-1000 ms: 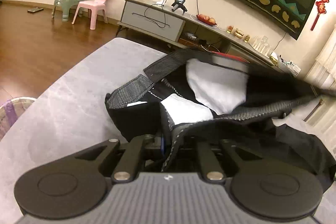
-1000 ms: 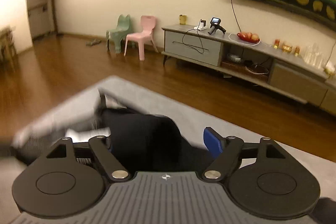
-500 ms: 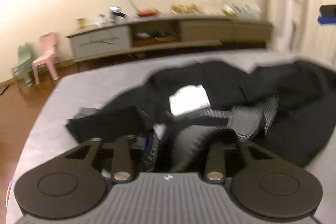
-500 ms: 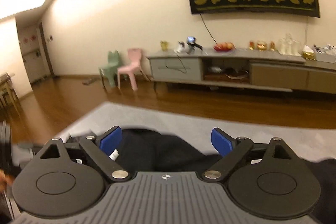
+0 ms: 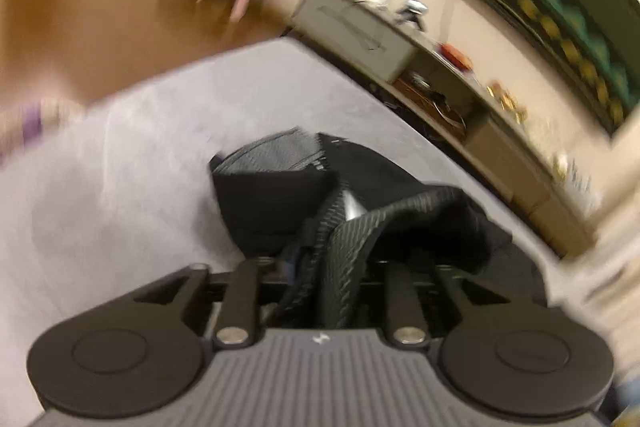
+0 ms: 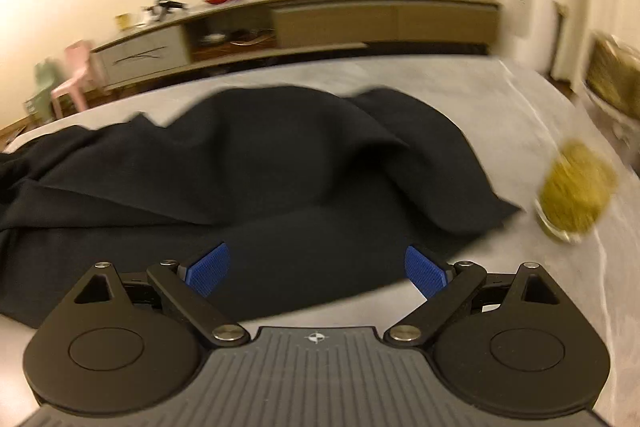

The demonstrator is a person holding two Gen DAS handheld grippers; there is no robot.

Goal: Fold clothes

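Black garment (image 6: 256,183): crumpled, dark fabric with mesh lining, on grey tabletop (image 5: 132,167).
Left tool (image 5: 320,267): pinching its mesh waistband; draw taut.
Right tool (image 6: 316,267): spread, empty; grip the near hem.

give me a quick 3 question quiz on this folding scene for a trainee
1. True or false: the right gripper is shut on the garment.
2. Which gripper holds fabric?
   A. left
   B. right
   C. neither
3. Fill in: the yellow-green object sits to the ____ of the garment in the right wrist view.

Key: 1 false, its pads stand wide apart. 2 A, the left gripper pinches the garment. 3 right.
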